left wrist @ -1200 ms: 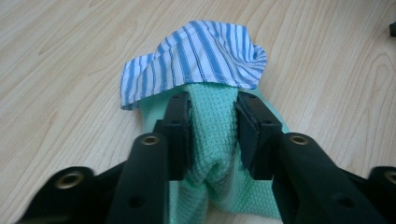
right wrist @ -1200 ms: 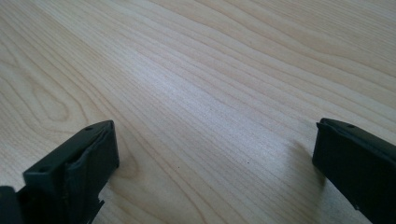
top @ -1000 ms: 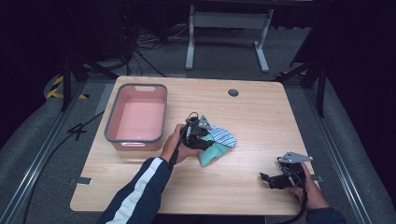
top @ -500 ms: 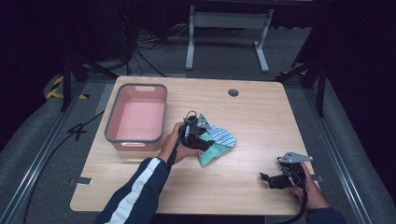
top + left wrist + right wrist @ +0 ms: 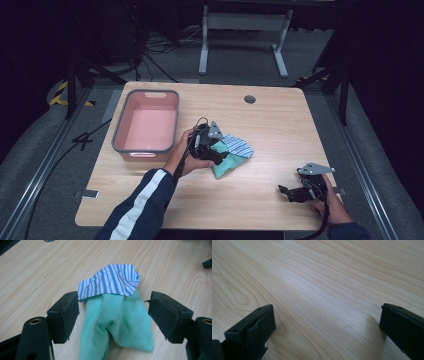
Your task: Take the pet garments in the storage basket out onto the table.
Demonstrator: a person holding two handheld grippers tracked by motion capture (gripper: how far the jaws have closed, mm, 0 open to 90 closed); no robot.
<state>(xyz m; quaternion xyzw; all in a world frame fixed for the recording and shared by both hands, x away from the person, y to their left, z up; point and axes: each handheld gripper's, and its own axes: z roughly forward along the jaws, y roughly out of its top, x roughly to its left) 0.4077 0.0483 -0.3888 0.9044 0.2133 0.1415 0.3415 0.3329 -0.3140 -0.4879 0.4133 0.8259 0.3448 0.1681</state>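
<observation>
Left gripper [image 5: 113, 315] has its fingers spread around the mint-green waffle-weave cloth [image 5: 117, 325], not yet pinching; the blue-and-white striped cloth [image 5: 111, 282] lies over its far end, mid-counter. The pink plastic bin with grey rim [image 5: 146, 125], toward the counter's [image 5: 280, 125] left edge, looks empty, so likely nothing is stowed yet. Right gripper [image 5: 296, 192] rests near the front-right corner, fingers spread, holding nothing. Barely any change from the earlier frame: left gripper hardly shifted.

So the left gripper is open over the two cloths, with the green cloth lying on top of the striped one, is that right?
Not quite. The left gripper is open over the two cloths, but the left gripper view shows the striped cloth lying on top of the green cloth, not under it.
</observation>
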